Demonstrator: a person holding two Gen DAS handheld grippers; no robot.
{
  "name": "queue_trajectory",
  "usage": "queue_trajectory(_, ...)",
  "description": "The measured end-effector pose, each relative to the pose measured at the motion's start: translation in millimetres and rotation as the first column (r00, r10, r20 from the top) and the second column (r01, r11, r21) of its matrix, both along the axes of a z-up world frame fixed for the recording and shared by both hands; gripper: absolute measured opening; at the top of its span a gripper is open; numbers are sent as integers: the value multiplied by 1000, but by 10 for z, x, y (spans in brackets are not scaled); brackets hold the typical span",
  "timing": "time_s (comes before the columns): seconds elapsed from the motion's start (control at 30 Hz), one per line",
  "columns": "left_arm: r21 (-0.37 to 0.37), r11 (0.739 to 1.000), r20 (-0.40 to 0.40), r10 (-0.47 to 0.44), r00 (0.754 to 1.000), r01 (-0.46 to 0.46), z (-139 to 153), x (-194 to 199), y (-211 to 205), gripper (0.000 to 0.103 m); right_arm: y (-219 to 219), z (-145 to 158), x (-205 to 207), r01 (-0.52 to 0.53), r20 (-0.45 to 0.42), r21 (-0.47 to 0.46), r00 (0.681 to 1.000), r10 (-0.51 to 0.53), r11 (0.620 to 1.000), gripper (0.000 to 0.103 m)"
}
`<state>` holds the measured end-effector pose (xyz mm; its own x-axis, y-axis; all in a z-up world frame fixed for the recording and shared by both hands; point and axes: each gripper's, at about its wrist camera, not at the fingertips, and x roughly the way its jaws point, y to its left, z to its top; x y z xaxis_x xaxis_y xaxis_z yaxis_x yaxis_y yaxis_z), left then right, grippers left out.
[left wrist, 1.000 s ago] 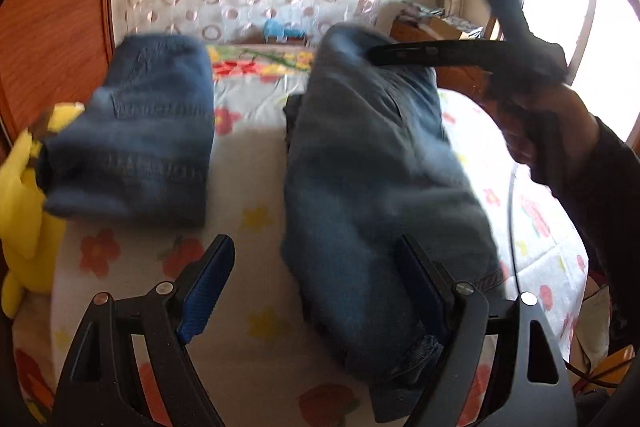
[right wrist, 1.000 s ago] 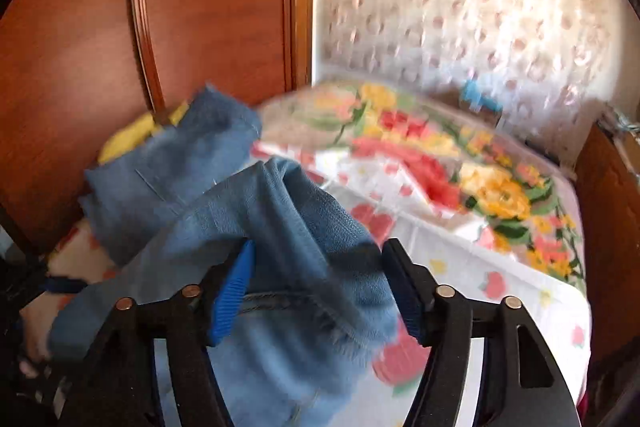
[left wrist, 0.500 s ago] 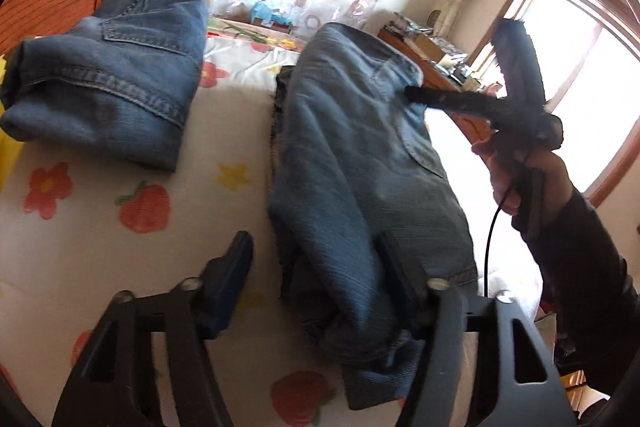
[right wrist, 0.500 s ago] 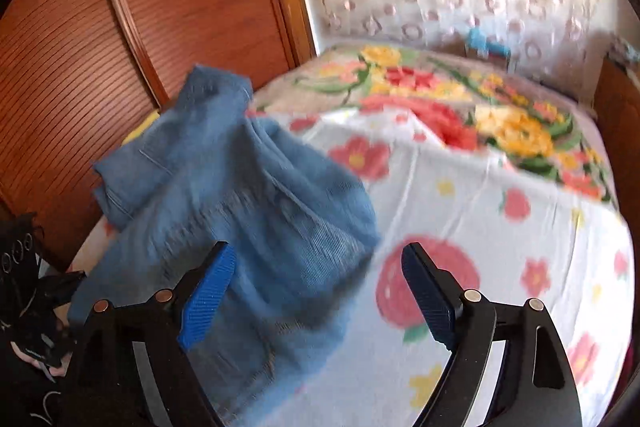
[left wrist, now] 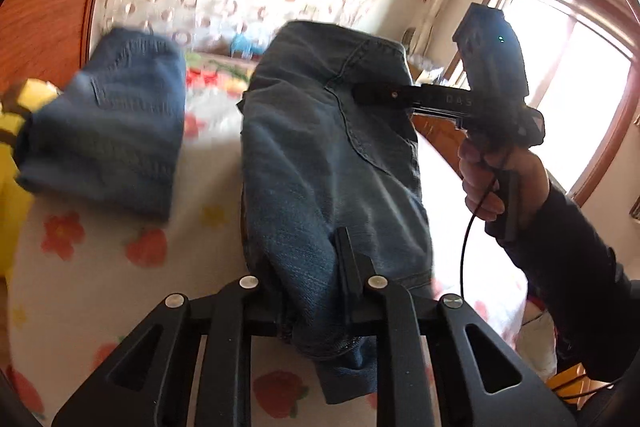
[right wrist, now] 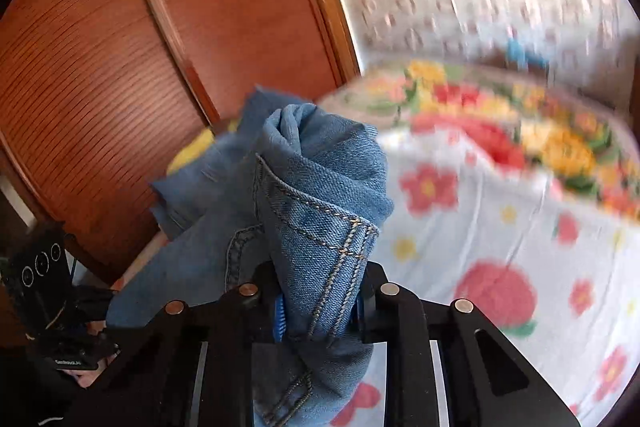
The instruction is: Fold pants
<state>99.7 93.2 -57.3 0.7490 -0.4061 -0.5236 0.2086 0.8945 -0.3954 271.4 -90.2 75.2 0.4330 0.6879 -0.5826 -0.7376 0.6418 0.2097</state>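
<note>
Denim pants [left wrist: 320, 155] are clamped by left gripper [left wrist: 312, 291] and right gripper [right wrist: 318, 307] alike.

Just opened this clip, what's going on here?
A person with two handheld grippers is folding jeans on a flowered bed. The left gripper is shut on the near end of the jeans, and the right gripper is shut on a bunched, stitched edge at the far end. A second pair of jeans lies already folded to the left, beside a yellow toy.
</note>
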Motion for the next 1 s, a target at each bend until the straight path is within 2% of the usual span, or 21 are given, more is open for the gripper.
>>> queue_trajectory(0.17, 4, 998, 109, 57, 992, -57, 431, -189, 289, 20, 379, 536, -97, -44, 110, 41, 993, 39, 998, 24)
queue_trajectory(0.27, -3, 994, 155, 110, 982, -111, 633, -306, 540, 20, 758, 853, -115, -92, 156, 45, 984, 83, 995, 23)
queue_trajectory(0.37, -11, 982, 209, 185, 960, -187, 893, -518, 901, 20, 1198, 1133, -161, -152, 198, 41, 970, 141, 988, 23)
queue_trajectory(0.5, 2, 963, 272, 260, 926, -271, 1219, -739, 1258, 20, 1745, 1396, -92, -235, 234, 92, 950, 208, 968, 23)
queue_trajectory(0.63, 36, 941, 309, 310, 899, -337, 1440, -777, 1517, 20, 2122, 1533, 142, -293, 208, 170, 944, 256, 941, 23)
queue_trajectory(0.7, 57, 936, 290, 317, 903, -346, 1423, -629, 1611, 20, 2165, 1440, 367, -293, 168, 199, 950, 263, 935, 23)
queue_trajectory(0.77, 69, 940, 239, 311, 920, -335, 1286, -344, 1632, 20, 2267, 1175, 684, -268, 116, 191, 961, 250, 944, 23)
queue_trajectory(0.83, 85, 949, 140, 291, 946, -304, 940, 36, 1633, 20, 2346, 746, 1096, -228, 12, 151, 973, 229, 962, 24)
queue_trajectory(0.9, 92, 955, 44, 281, 959, -284, 554, 347, 1617, 20, 2414, 323, 1419, -188, -59, 84, 979, 193, 979, 25)
queue_trajectory(0.97, 91, 952, -35, 295, 955, -291, 238, 548, 1612, 20, 2463, -76, 1710, -150, -101, 4, 984, 150, 989, 30)
queue_trajectory(1.0, 95, 951, -56, 302, 952, -296, 117, 622, 1614, 20, 2492, -164, 1807, -134, -111, -15, 985, 132, 991, 38)
